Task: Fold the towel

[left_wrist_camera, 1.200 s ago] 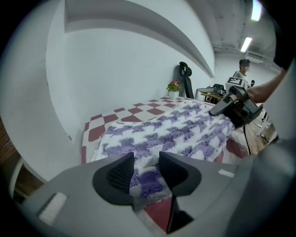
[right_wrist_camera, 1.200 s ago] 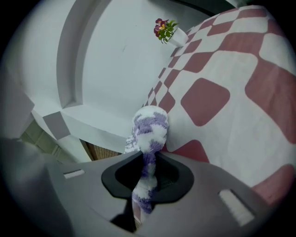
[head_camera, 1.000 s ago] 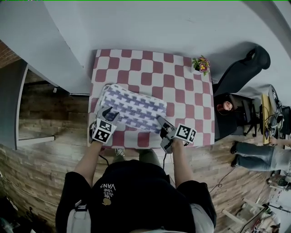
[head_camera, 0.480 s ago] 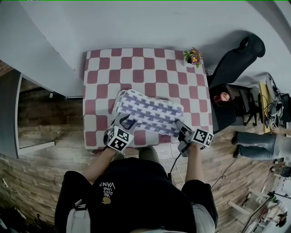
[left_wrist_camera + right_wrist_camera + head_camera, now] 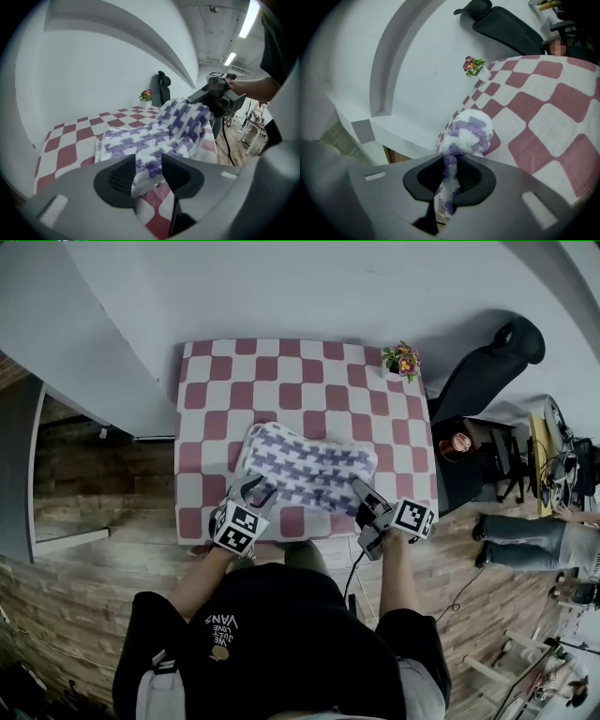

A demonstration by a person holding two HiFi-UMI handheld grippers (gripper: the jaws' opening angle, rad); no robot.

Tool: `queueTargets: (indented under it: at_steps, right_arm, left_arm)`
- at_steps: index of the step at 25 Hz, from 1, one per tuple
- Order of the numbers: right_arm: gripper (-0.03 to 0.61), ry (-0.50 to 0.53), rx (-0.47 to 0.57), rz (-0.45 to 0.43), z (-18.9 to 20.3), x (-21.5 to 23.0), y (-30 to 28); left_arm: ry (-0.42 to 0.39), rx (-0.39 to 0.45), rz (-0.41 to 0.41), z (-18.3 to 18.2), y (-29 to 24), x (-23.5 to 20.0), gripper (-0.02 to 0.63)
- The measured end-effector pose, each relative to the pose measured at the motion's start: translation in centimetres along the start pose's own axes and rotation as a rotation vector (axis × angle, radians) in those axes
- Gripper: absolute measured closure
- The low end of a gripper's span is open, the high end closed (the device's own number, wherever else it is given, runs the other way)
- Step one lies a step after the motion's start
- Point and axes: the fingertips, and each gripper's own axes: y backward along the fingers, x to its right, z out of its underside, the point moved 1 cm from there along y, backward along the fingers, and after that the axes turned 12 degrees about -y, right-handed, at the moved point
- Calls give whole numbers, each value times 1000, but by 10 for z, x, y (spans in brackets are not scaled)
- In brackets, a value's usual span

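Observation:
A white towel with a purple houndstooth pattern lies bunched on the near half of the red-and-white checked table. My left gripper is shut on its near left corner. In the left gripper view that corner fills the gap between the jaws of the left gripper. My right gripper is shut on the near right corner. In the right gripper view a thin fold of towel is pinched in the right gripper and balls up just beyond it, raised off the table.
A small pot of flowers stands at the table's far right corner. A black office chair and a cluttered side stand are to the right of the table. A white wall runs behind, and the floor below is wood.
Both grippers have moved to the right along the table's near edge with the towel in them. The towel now lies nearer the middle, with its right end lifted.

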Motion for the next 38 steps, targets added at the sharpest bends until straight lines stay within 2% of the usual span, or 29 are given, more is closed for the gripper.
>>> queueTargets:
  at_steps: [3, 6, 9, 14, 18, 21, 23, 25, 27, 29, 33, 36, 38]
  right_arm:
    - [523, 49, -65, -48, 14, -27, -22]
    - [522, 83, -150, -29, 33, -47, -49]
    - [522, 166, -255, -114, 52, -72, -86]
    - [522, 184, -371, -89, 85, -91, -145]
    - [508, 163, -411, -48, 105, -93, -187]
    - [448, 174, -406, -49, 112, -97, -209]
    - [372, 194, -405, -63, 118, -103, -218]
    - [341, 212, -413, -78, 125, -108, -223]
    - [288, 187, -427, -118, 130, -116, -224]
    - [236, 120, -435, -175, 130, -129, -218]
    - [230, 12, -444, -210, 119, -146, -193]
    - [230, -74, -455, -318, 112, -165, -178]
    - [230, -90, -478, -407, 108, -182, -168]
  left_arm:
    - [19, 37, -16, 0, 13, -1, 468]
    - [47, 68, -46, 4, 28, -7, 469]
    - [72, 87, -78, 10, 44, -14, 469]
    - [121, 101, -134, 28, 73, -24, 469]
    - [159, 97, -175, 44, 91, -31, 469]
    - [182, 93, -197, 54, 101, -35, 469]
    - [194, 90, -206, 59, 105, -37, 468]
    - [199, 90, -210, 60, 107, -39, 468]
    - [197, 99, -209, 58, 106, -40, 468]
    - [193, 106, -202, 54, 104, -40, 468]
    - [160, 142, -194, 34, 102, -44, 468]
    - [132, 177, -192, 12, 101, -50, 468]
    - [115, 191, -194, 0, 98, -53, 468]
